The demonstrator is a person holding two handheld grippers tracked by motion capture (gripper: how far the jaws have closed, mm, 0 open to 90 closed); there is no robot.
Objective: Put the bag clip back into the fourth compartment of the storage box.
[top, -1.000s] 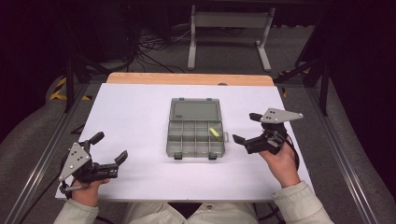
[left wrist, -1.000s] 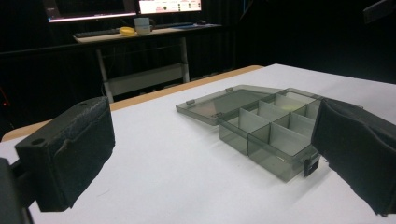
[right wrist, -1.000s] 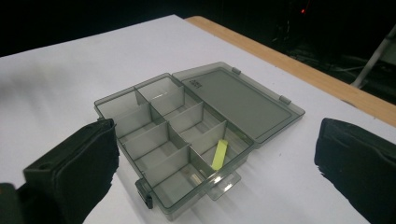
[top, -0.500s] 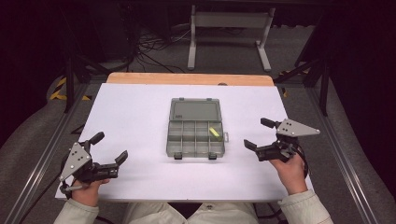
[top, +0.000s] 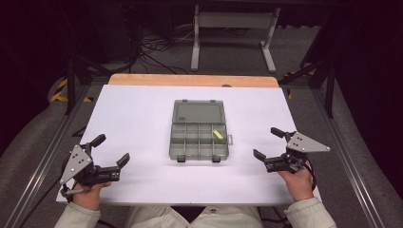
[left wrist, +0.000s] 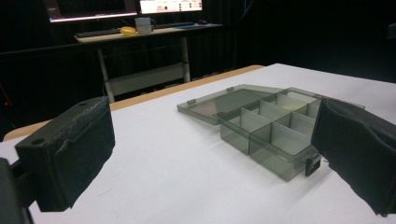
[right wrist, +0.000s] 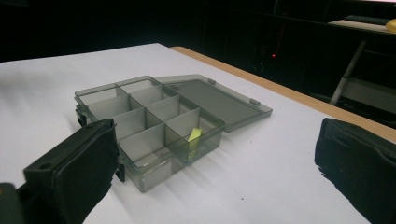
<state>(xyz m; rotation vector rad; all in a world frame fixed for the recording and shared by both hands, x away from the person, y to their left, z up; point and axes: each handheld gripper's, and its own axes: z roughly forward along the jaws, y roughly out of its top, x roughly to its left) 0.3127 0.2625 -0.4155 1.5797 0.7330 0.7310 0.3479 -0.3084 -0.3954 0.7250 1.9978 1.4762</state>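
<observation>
A smoky clear compartment box (top: 198,137) lies in the middle of the white table, its lid (top: 198,113) folded flat toward the far side. A small yellow-green piece (top: 218,134) rests in a far-right compartment, seen also as the yellow-green piece (right wrist: 194,136) in the right gripper view. My left gripper (top: 110,149) stands open at the near left, well apart from the box (left wrist: 273,129). My right gripper (top: 269,142) stands open at the near right, also clear of the box (right wrist: 149,122). Nothing is between either pair of jaws.
The white table top (top: 138,123) has a wooden strip (top: 192,80) along its far edge. A metal stand (top: 233,28) and cables lie on the dark floor beyond. A desk with monitors (left wrist: 126,9) stands far off in the left gripper view.
My right gripper has drawn back from beside the box toward the near right edge of the table, staying open. The left gripper has not moved.
</observation>
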